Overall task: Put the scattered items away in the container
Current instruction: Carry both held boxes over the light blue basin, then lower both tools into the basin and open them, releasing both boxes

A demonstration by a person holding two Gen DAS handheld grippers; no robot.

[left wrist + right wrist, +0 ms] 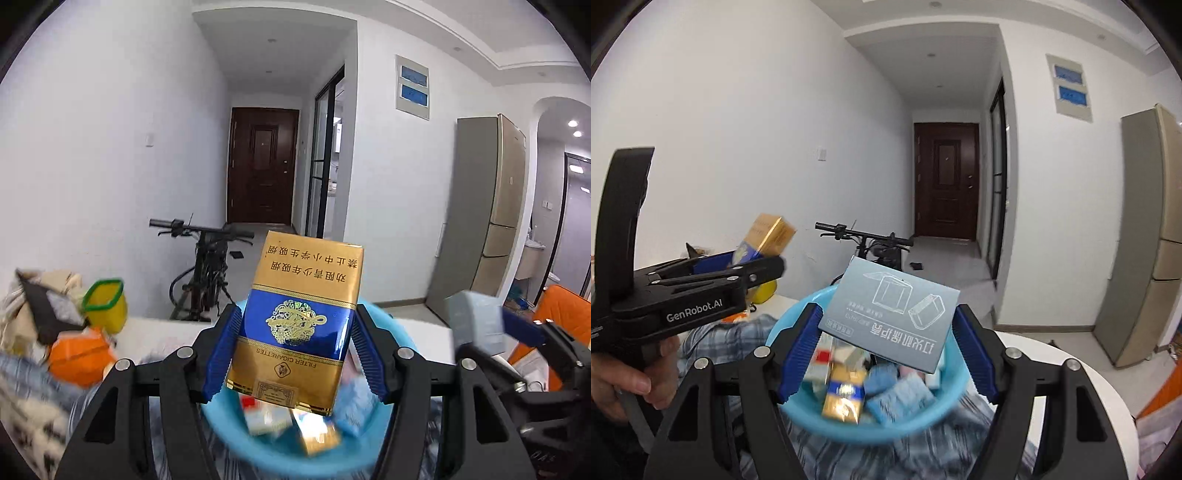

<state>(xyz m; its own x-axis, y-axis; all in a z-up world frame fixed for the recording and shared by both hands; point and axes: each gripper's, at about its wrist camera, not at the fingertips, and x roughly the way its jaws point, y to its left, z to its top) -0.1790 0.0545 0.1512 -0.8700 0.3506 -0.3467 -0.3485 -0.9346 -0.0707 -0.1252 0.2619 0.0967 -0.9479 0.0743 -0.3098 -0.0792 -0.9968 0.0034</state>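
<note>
My left gripper [295, 347] is shut on a gold and blue cigarette pack [299, 321] and holds it above the light blue basin [229, 432]. The basin holds several small boxes and packs. My right gripper [888, 347] is shut on a flat grey-blue box [890, 314] with line drawings, above the same basin [790, 321]. In the right wrist view the left gripper [701, 291] shows at left with the cigarette pack [768, 236]. In the left wrist view the right gripper [535, 332] shows at right with the grey box [476, 317].
The basin sits on a plaid cloth [871, 458] over a white round table [1108, 398]. A yellow cup with a green rim [105, 304], an orange packet [79, 356] and a cloth pile [33, 306] lie at left. A bicycle [207, 269] stands behind.
</note>
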